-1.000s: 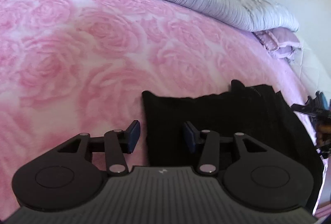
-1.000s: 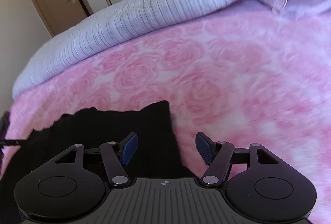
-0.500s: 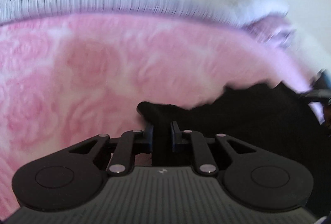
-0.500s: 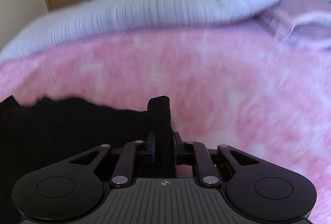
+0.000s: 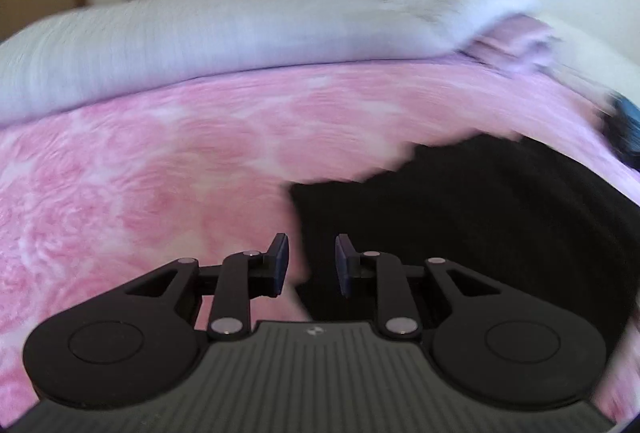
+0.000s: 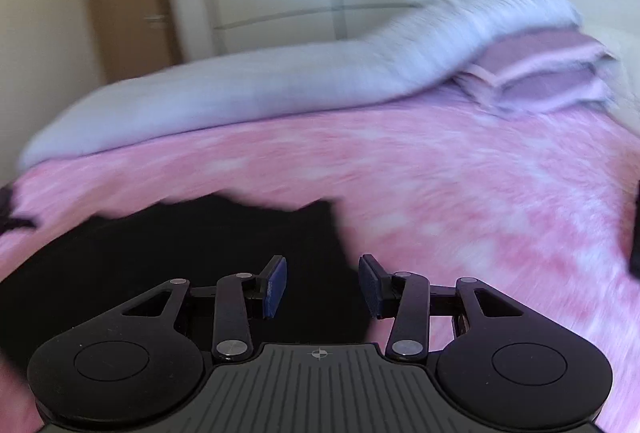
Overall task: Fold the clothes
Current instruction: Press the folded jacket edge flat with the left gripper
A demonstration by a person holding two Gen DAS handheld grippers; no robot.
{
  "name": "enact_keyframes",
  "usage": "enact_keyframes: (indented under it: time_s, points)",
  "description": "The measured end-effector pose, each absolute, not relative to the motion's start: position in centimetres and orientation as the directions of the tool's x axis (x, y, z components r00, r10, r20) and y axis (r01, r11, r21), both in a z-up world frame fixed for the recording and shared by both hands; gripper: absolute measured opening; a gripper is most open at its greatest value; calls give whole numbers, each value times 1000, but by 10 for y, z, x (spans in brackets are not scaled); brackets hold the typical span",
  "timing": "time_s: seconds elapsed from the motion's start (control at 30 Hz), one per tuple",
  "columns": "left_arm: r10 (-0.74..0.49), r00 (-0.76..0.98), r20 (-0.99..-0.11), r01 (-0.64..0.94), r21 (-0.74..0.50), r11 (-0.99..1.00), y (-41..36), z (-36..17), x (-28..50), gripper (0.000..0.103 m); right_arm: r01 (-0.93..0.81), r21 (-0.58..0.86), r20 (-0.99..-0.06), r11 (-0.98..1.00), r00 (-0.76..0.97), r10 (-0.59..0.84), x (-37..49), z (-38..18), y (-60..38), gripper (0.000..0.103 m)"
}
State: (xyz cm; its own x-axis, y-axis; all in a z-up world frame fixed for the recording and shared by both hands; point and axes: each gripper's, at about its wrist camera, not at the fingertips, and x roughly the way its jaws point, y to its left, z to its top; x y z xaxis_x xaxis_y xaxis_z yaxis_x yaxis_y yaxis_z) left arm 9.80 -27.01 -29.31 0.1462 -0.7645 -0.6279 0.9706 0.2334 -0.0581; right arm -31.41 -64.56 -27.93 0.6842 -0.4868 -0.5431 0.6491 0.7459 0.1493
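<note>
Bedroom: pink rose-patterned bedspread (image 5: 168, 169) on the bed, pale striped duvet (image 5: 200, 45) bunched along its far side, wardrobe doors behind.
Garment: black garment (image 5: 460, 217) lies flat on the bedspread, near the bed's front edge, between the two grippers.
Left gripper (image 5: 309, 265): half a second ago its fingers were clamped on the garment's left corner. Now the fingers are opening, pads clear of the cloth; the garment's left edge sits beyond the gap.
Right gripper (image 6: 322, 285): same change at the right corner. Fingers opening, released; black cloth is visible behind the gap, untouched.
Task meaning: both corners set down; this fold appears complete. Judged next: regrip for another fold.
</note>
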Motion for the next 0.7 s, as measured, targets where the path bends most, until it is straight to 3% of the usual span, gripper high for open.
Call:
enact_keyframes:
  time_s: [0.17,0.23,0.33,0.4,0.47,0.53,0.6,0.7]
  points:
    - [-722,22,-691,995,-53,81,-235,-319,33,23,615,153,-587,773,686,-430,-333,-333,-578,44]
    - [-699,55,-713,997,0,78,-228,-341,23,24,629,221,-555,746,710,-434,-347,-344,-581,44]
    - [-715,69,-696,992,-25,120,-213,-342,25,24,671,276,-577,688,688,-440,-359,-336,-580,44]
    - [-710,102,-696,988,-14,156,-202,-331,25,23,697,201,-605,688,641,-472,-360,-325,-566,46]
    - [-707,161,-688,986,76,151,-186,-320,15,28,693,107,-618,713,608,-499,-362,-318,-548,46]
    - [-715,242,-656,965,237,109,-168,-313,-6,55,675,-7,-624,738,574,-530,-364,-314,-527,48]
    - [-751,308,-584,899,437,29,-151,-314,-36,70,628,-188,-619,756,522,-587,-359,-321,-503,52]
    - [-755,336,-563,791,604,-98,-151,-335,-67,71,465,-453,-593,761,480,-647,-342,-341,-471,56]
